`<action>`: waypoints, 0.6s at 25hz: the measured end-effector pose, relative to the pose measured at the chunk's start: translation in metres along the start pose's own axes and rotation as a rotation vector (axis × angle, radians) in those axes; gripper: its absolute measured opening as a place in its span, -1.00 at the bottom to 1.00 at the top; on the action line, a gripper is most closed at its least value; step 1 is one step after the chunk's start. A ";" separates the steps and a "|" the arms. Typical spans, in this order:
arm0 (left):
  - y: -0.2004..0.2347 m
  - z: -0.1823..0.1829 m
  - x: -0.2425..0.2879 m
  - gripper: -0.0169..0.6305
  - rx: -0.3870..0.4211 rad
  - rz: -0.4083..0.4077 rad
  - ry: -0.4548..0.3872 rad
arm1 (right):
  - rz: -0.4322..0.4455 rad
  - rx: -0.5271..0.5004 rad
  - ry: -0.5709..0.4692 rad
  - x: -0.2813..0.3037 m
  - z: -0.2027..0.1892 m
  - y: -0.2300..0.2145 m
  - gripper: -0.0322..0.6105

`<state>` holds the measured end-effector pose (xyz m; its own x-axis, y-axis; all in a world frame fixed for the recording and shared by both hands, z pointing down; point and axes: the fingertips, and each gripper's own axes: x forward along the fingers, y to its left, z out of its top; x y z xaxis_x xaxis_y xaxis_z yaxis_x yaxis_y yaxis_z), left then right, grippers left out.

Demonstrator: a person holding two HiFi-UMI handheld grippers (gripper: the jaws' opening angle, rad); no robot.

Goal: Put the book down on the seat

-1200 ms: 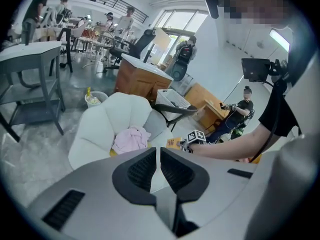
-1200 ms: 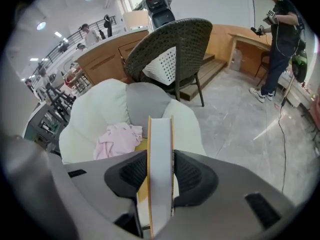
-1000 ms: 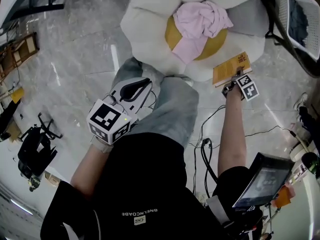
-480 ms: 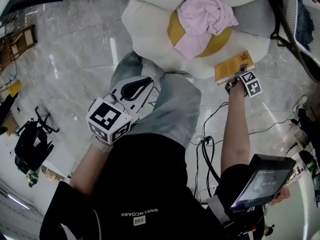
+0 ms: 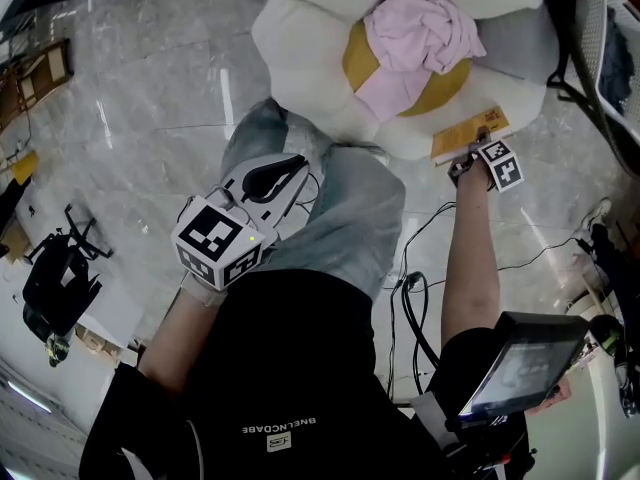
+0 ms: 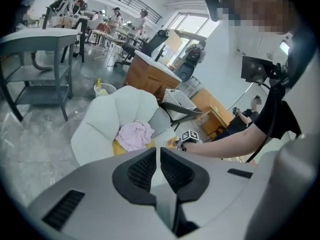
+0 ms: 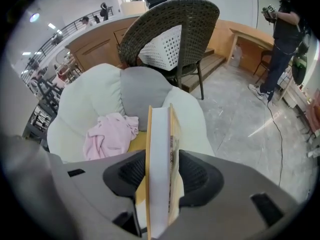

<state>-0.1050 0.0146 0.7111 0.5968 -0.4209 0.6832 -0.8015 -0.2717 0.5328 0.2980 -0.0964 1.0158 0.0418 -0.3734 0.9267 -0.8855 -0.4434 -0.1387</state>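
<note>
The book [image 5: 466,135], orange-covered with white pages, lies over the front right petal of the white flower-shaped seat [image 5: 310,38]. My right gripper [image 5: 476,154] holds its near edge. In the right gripper view the book [image 7: 159,149] stands on edge between the two dark pads, both still against its covers while the jaws are opening; the right gripper [image 7: 160,170] points at the seat [image 7: 80,109]. My left gripper [image 5: 268,178] hovers over the person's grey trouser leg, short of the seat. In its own view the left gripper [image 6: 158,159] is shut, with nothing in it.
A crumpled pink cloth [image 5: 420,33] lies on the seat's yellow centre. A dark wicker chair [image 7: 170,29] stands behind the seat. A white basket [image 5: 620,38] is at the far right. Cables [image 5: 420,258] trail on the marble floor; black gear [image 5: 55,288] sits at left.
The head view has drifted a little, so the seat sits slightly further right. The right gripper and book stay at the same petal. The left gripper has not moved.
</note>
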 end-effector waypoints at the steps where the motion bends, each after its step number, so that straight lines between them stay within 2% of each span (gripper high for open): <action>1: 0.001 -0.001 -0.001 -0.90 -0.005 -0.001 -0.002 | 0.003 -0.005 0.003 0.001 -0.002 0.003 -0.31; 15: 0.024 -0.027 -0.012 -0.90 -0.067 0.006 -0.017 | 0.046 -0.081 0.040 0.025 -0.025 0.055 -0.21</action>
<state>-0.1305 0.0367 0.7290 0.5904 -0.4375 0.6782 -0.8005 -0.2102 0.5613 0.2389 -0.1097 1.0399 -0.0169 -0.3582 0.9335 -0.9206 -0.3586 -0.1543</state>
